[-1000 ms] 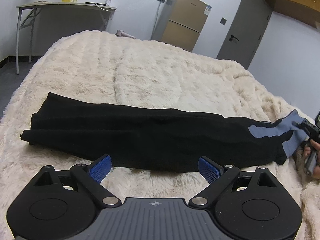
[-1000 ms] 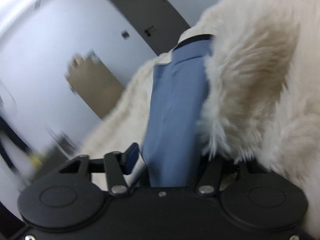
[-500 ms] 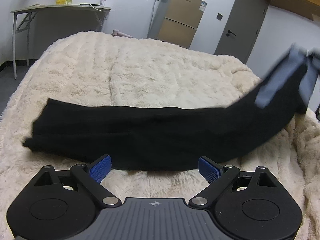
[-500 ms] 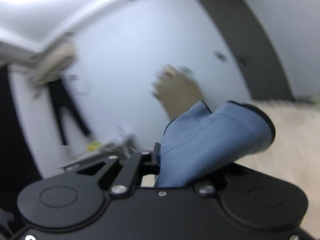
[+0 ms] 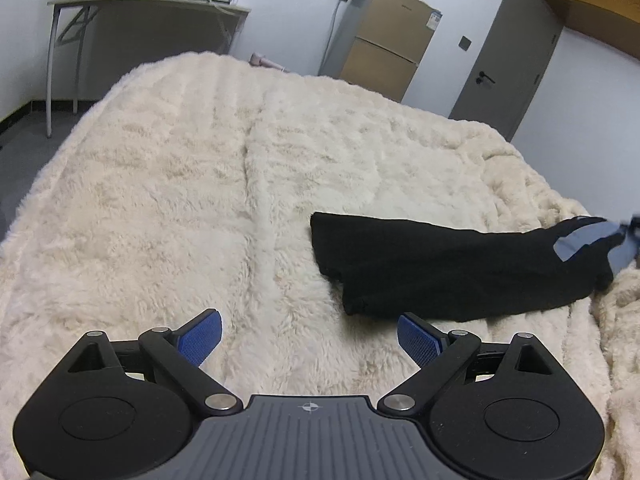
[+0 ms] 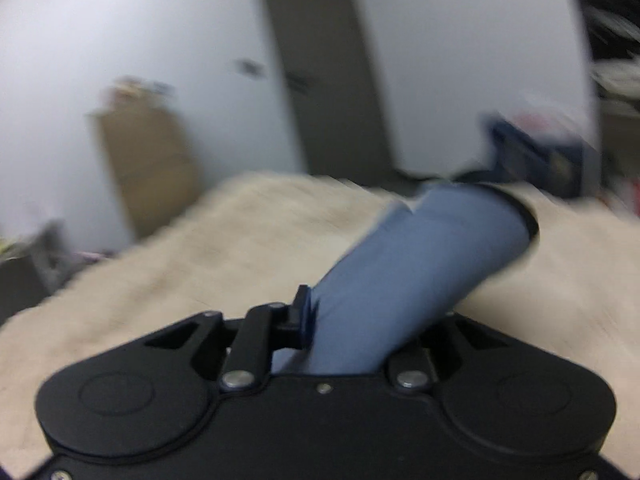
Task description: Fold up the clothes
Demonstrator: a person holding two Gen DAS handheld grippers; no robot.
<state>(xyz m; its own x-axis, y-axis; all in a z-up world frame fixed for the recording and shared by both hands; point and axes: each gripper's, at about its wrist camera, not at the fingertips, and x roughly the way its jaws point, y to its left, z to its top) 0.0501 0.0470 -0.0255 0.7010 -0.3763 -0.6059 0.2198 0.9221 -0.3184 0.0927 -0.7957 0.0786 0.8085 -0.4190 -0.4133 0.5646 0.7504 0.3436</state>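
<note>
- A cream fluffy blanket (image 5: 168, 184) covers the bed and fills most of the left wrist view; nothing lies between the gripper and the garment on it.
- Behind the bed stand a grey door (image 5: 506, 52), a tan fridge (image 5: 382, 42) and a table (image 5: 148, 4) against the pale wall.
- The black garment (image 5: 440, 264) lies on the blanket's right side, stretched toward the right edge, where its blue-grey end (image 5: 576, 240) lifts off.
- The left gripper (image 5: 308, 338) hovers low over bare blanket, its blue pads spread wide, holding nothing, near the garment's dark end but apart from it.
- The right gripper (image 6: 352, 320), in a blurred view, is pinched on the blue-grey cloth (image 6: 420, 260), which runs out from between its fingers.
</note>
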